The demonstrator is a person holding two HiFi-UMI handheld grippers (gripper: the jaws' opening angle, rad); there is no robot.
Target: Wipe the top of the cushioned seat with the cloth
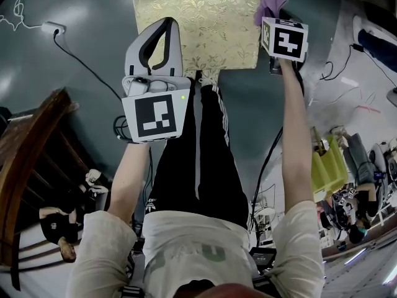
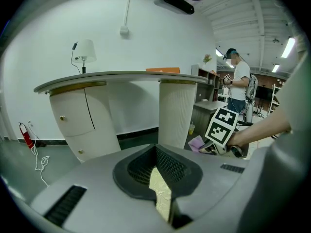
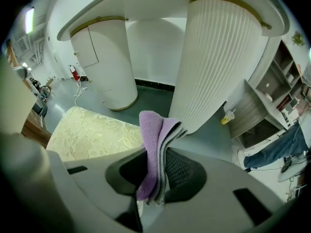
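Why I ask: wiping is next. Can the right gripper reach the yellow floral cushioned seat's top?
Probably yes: right gripper, shut on the folded purple cloth, hovers by the yellow floral cushioned seat's right edge; top bare.

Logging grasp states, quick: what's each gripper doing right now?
Left gripper: closed, holding nothing.
Right gripper: closed on the purple cloth.

Figure: open-plan work hall, with curved white reception desk (image 2: 112, 76), grey floor (image 1: 93, 11) carrying loose cables (image 1: 87, 68), ceiling strip lights (image 2: 290, 46), storage shelves (image 3: 279, 86).
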